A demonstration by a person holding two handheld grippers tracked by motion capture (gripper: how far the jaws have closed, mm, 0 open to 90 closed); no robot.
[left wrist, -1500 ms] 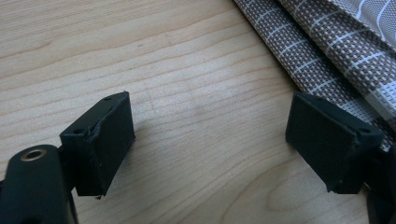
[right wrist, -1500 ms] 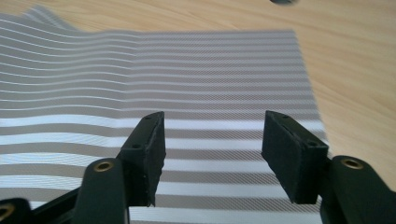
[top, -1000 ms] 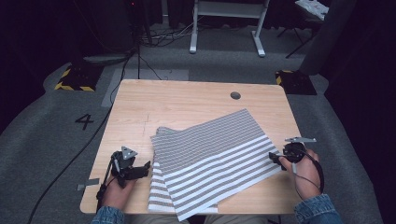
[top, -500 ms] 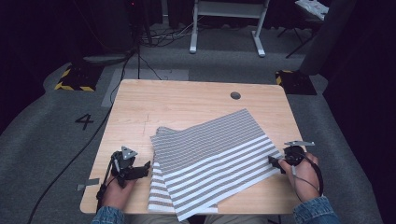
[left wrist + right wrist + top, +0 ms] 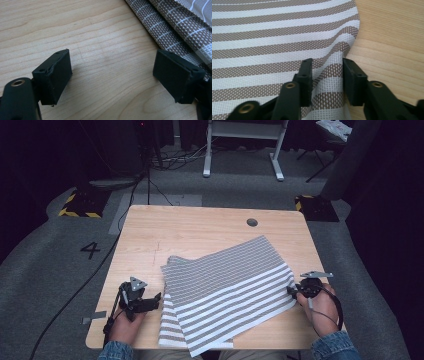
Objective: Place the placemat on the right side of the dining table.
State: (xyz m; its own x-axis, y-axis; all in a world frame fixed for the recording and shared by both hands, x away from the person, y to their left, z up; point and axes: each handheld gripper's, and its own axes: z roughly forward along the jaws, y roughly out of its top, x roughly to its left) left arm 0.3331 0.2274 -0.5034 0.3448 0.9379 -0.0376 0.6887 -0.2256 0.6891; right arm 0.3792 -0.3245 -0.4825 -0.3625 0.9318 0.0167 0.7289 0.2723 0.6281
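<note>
Tongs first: the right tongs were clamped on a raised pinch of the striped mat at its right edge, the weave bunched up between the two jaws. Over on the other side, the left tongs stood released and wide, holding nothing, with bare wood between the jaws and the mat's left edge just beside one of them. From where I stood, the mat lay folded and skewed across the near half of the surface, its near corner hanging over the front edge. A round cable hole sat well apart from it toward the far side. My read was that a fold or a straightening was in hand. To do it well, the right grip needed a deeper bite on the cloth, and the left needed to take the opposite edge before any lift, so both sides rose level.
</note>
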